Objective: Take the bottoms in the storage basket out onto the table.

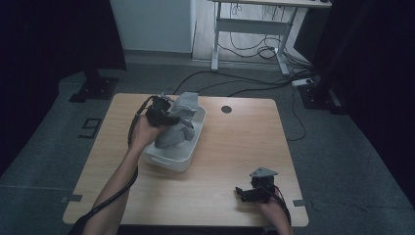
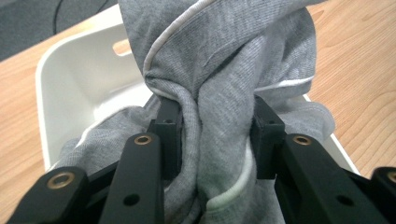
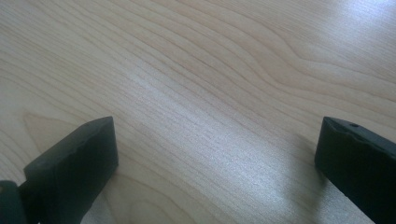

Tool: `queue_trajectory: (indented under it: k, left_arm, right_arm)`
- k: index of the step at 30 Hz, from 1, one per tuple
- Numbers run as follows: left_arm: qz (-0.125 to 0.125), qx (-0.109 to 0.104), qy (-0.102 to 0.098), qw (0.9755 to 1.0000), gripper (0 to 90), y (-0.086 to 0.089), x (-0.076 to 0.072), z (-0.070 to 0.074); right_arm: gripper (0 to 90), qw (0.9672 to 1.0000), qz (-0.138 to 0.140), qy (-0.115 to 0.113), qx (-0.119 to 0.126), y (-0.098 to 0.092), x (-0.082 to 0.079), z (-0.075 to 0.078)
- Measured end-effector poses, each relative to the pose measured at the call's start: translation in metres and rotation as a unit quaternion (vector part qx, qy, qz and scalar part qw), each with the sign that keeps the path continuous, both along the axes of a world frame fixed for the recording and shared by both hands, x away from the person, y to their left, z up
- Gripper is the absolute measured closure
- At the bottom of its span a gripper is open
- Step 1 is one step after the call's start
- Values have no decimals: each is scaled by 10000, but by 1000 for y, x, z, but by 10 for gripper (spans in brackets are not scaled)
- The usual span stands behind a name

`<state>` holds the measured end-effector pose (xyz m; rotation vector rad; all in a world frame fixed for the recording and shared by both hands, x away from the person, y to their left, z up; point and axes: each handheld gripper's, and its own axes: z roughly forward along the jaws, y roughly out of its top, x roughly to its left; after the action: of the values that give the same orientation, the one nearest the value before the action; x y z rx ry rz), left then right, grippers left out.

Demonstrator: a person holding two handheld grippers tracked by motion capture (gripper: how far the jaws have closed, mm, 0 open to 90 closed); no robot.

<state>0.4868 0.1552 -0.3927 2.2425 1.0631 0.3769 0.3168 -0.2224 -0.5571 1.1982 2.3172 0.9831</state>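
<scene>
A grey garment with white piping (image 1: 178,122) hangs bunched above a white plastic basin (image 1: 183,159) on the left half of the wooden table. My left gripper (image 1: 169,117) is shut on a thick fold of it. In the left gripper view the cloth (image 2: 219,70) is squeezed between both pads (image 2: 169,122), and its lower part trails into the basin (image 2: 70,79). My right gripper (image 1: 240,192) rests near the table's front right edge, pointing left. Its jaws stand wide apart over bare wood (image 3: 210,116) with nothing between them.
A round black cable hole (image 1: 226,109) sits at the table's far middle. Cables (image 1: 254,83) run across the grey floor behind the table, and a desk frame (image 1: 254,27) stands farther back. Dark curtains flank both sides.
</scene>
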Motion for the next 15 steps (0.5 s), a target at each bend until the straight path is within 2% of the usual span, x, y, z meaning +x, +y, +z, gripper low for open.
queue_trajectory:
  k: [6, 15]
  left_arm:
    - [-37, -22, -169, 9998, 625, 4, -7, 14]
    - [-152, -56, -381, 9991, 625, 0, -16, 35]
  right_arm:
    - [0, 10000, -3, 3, 4, 0, 0, 0]
    - [0, 10000, 4, -7, 0, 0, 0, 0]
